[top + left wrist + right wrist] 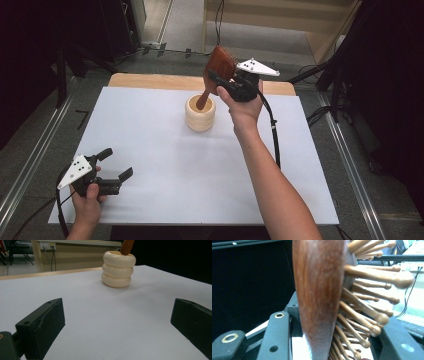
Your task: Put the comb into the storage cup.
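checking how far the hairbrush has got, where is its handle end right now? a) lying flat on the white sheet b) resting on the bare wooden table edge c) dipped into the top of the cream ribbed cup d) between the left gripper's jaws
c: the right gripper clamps the wooden hairbrush by its head, and the handle tip slants down into the mouth of the cream ribbed cup.

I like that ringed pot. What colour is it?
The holder is cream, plainest in the left gripper view.
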Available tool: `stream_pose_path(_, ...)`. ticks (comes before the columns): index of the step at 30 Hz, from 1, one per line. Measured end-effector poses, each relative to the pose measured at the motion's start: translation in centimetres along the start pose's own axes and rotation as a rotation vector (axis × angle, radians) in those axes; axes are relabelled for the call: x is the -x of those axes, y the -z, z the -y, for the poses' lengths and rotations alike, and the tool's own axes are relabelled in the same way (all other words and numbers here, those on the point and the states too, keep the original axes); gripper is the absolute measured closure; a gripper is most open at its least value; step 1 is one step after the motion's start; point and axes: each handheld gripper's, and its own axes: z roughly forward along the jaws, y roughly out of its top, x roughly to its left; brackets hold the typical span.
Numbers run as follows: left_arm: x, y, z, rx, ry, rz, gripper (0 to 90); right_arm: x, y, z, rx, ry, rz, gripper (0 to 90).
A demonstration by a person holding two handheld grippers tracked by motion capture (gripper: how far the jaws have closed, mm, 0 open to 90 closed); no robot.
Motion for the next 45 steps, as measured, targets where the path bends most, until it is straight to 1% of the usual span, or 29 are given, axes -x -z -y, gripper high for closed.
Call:
stream_pose_path(2,0.0,0.0,0.0,-0.001,-0.001,0.000,0.0,0.0,-0.4,0.3,-0.013,-0.001,0.004,51.8)
stream_pose_path(7,0.0,0.0,0.0,0.001,-0.001,0.001,0.0,0.2,-0.9,0.6,-0.018,0.007,0.007,51.8)
stream_pose_path(9,0.0,0.0,0.0,0.000,-0.001,0.001,0.0,0.2,-1.2,0.9,-0.025,0.000,0.009,51.7)
stream_pose_path(17,0.0,0.0,0.0,0.000,-0.004,0.003,0.0,0.3,-2.2,1.7,-0.044,-0.001,0.015,51.7)
stream_pose_path(24,0.0,0.0,0.0,-0.002,-0.007,0.004,0.0,0.3,-2.8,2.4,-0.060,0.004,0.021,51.6)
stream_pose_path(31,0.0,0.0,0.0,-0.002,-0.006,0.004,0.0,0.5,-3.4,3.1,-0.076,-0.003,0.029,51.7)
stream_pose_path(36,0.0,0.0,0.0,-0.001,-0.006,0.006,0.0,0.4,-3.8,3.6,-0.090,0.016,0.037,51.6)
stream_pose_path(42,0.0,0.0,0.0,-0.002,-0.006,0.004,0.0,0.3,-4.3,4.1,-0.108,0.017,0.042,51.5)
stream_pose_path(43,0.0,0.0,0.0,-0.002,-0.006,0.004,0.0,0.2,-4.5,4.3,-0.117,0.032,0.052,51.5)
stream_pose_path(45,0.0,0.0,0.0,-0.002,-0.006,0.005,0.0,0.2,-4.7,4.5,-0.125,0.040,0.057,51.6)
